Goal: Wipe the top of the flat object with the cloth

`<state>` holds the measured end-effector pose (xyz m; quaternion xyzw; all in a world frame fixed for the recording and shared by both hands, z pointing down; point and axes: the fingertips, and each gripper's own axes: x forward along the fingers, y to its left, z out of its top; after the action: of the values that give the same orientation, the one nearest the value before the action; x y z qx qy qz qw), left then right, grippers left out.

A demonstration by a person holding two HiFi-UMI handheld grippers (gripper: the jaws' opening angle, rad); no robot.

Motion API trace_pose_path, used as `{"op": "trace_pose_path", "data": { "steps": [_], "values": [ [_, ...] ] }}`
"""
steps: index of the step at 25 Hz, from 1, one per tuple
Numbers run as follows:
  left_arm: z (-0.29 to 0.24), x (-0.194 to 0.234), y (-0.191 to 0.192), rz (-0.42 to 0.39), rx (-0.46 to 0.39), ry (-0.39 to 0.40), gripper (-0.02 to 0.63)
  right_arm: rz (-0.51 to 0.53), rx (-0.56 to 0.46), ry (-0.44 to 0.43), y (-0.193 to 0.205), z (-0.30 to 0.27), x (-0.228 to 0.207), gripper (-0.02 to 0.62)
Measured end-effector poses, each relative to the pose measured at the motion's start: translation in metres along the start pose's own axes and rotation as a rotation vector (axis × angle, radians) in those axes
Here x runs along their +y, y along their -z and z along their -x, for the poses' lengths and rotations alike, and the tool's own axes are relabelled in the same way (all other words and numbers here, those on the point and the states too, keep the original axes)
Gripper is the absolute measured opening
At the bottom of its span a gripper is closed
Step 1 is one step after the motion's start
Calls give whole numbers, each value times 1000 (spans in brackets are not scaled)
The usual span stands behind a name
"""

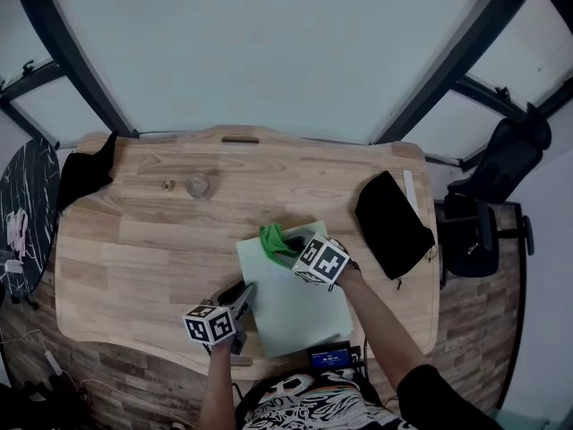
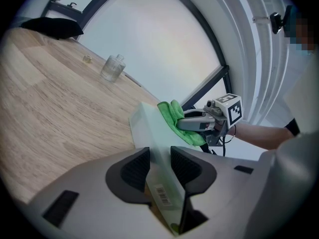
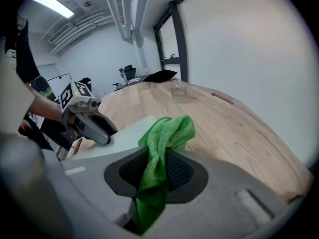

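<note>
Left gripper (image 2: 159, 167) clamped pale flat box (image 1: 300, 312) by near edge. Right gripper (image 3: 158, 171) pinched green cloth (image 3: 167, 133) on box's far corner. Wiping apparently begun, most of top left.

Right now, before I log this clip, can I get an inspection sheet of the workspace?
Surface: wooden table, light grain.
Job's things: flat pale-green object near the table's front edge; green cloth on its far end.
Clutter: glass jar, black pouch, black fabric at the far left corner.
Grippers: left gripper clamps the flat object's edge; right gripper clamps the cloth.
Cables: nothing seen on the table.
Surroundings: office chair right, dark round side table left.
</note>
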<state>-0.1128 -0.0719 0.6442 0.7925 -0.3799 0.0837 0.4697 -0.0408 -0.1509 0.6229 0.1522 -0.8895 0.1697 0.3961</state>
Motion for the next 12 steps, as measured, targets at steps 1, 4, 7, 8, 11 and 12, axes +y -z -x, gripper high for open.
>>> {"op": "trace_pose_path", "data": {
  "steps": [1,4,7,8,11,12],
  "values": [
    [0,0,0,4,0,2,130,28,9,-22,0,0,1,89],
    [-1,-2,0,11,-1,2,130,117,39,-77,2,2,3,89],
    [0,-2,0,11,-2,-2,130,186,24,-97,0,2,2,89],
    [0,-1,0,11,-2,-1,130,209,17,-87,-3,2,2,89],
    [0,-1,0,9,-2,1,130,281,6,-32,-11,2,-2,89],
    [0,-1,0,9,-4,1,130,292,0,-23,-12,1,-2,89]
  ]
}}
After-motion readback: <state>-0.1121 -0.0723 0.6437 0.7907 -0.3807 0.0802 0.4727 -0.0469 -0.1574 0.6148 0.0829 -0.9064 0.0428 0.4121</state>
